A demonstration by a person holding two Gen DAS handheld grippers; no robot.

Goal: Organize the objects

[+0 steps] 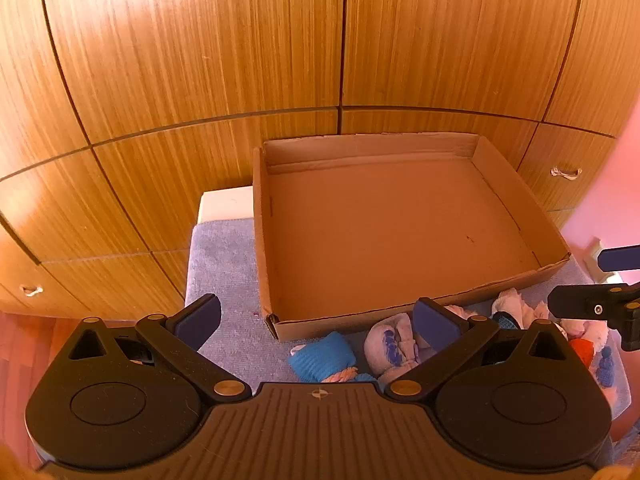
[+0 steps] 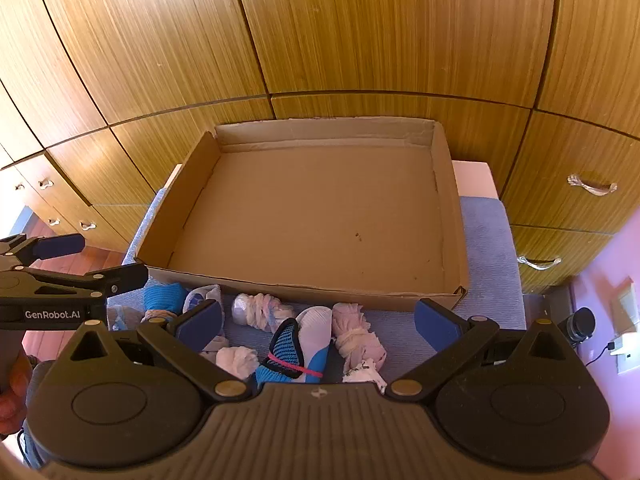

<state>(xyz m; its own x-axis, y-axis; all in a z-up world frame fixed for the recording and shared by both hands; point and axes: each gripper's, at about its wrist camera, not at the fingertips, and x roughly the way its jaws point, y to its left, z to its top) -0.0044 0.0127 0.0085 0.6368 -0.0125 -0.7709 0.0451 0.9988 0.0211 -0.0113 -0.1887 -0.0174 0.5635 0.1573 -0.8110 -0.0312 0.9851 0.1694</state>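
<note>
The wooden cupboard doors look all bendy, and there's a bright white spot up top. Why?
Left wrist view: the fisheye lens bows the cupboard doors, and glare washes out the top. Right wrist view: same bowing, fainter glare; the cardboard box stays sharp.

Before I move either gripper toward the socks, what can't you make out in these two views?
- Right wrist view: the blue mesh sock and white bundle run under the right gripper body; their near ends are hidden.
- Left wrist view: the left gripper finger covers part of the white-and-blue bundle.
- Left wrist view: the right-hand socks sit behind the other gripper; the count is unclear.
- Cardboard box: its near wall hides the floor strip behind it.
</note>
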